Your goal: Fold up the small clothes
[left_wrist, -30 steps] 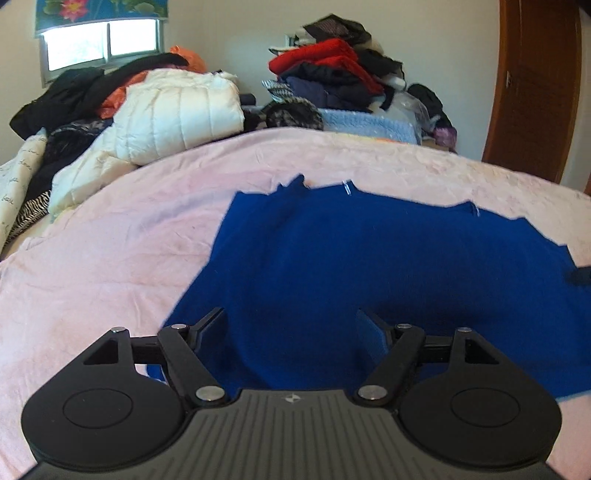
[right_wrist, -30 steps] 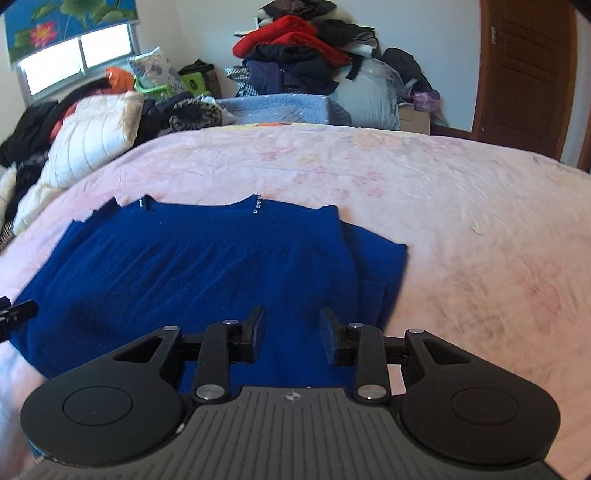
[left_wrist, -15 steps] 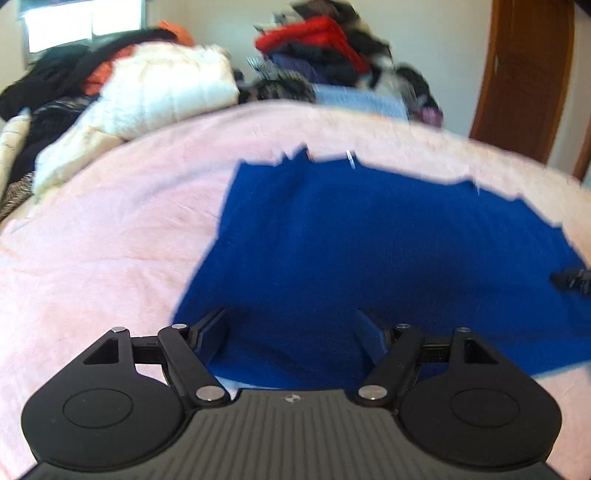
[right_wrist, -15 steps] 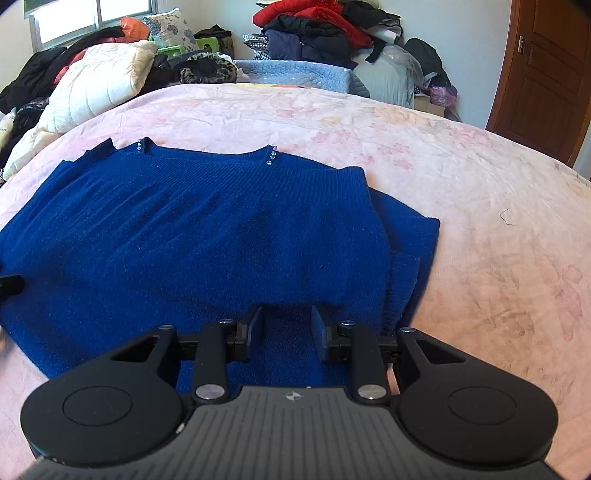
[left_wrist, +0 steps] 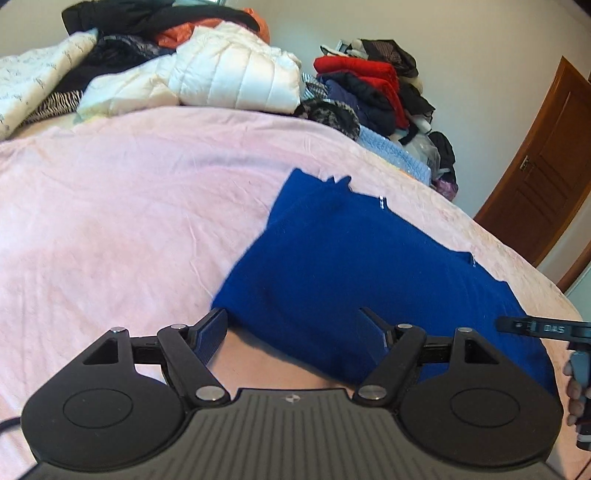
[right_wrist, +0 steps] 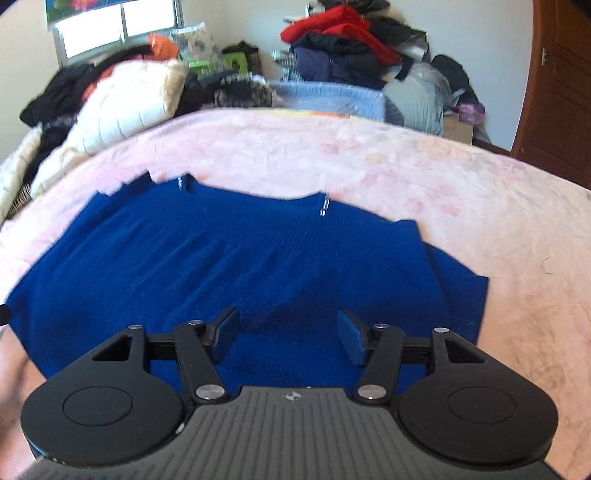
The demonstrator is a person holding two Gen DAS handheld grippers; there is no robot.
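Nearest to me, my left gripper point(left_wrist: 293, 332) stands with its jaws wide apart over the near left corner of the deep blue knitted sweater point(right_wrist: 236, 266); nothing is between the pads, and bare sheet shows under them beside the hem. My right gripper point(right_wrist: 288, 332) hovers over the middle of the near hem, its jaws having just been opening, now apart with only flat knit below them and nothing pinched. In the left view the tip of that right gripper shows at the right edge, with part of my hand point(left_wrist: 574, 391) on its handle.

The sweater lies spread on the pale pink bed sheet point(right_wrist: 480, 206), front flat, neckline away from me with small silvery studs at both ends of the collar. On its right side one sleeve appears already turned in, lying as a doubled layer along the body. The left side seems not yet folded, so I judge the work barely under way: one sleeve in, the other sleeve and the fold of the body left to do.

Beyond the sheet sit a white quilted jacket point(left_wrist: 236, 81), a heap of red and dark clothes point(right_wrist: 343, 33), a window point(right_wrist: 114, 22) and a brown wooden door point(right_wrist: 561, 88).
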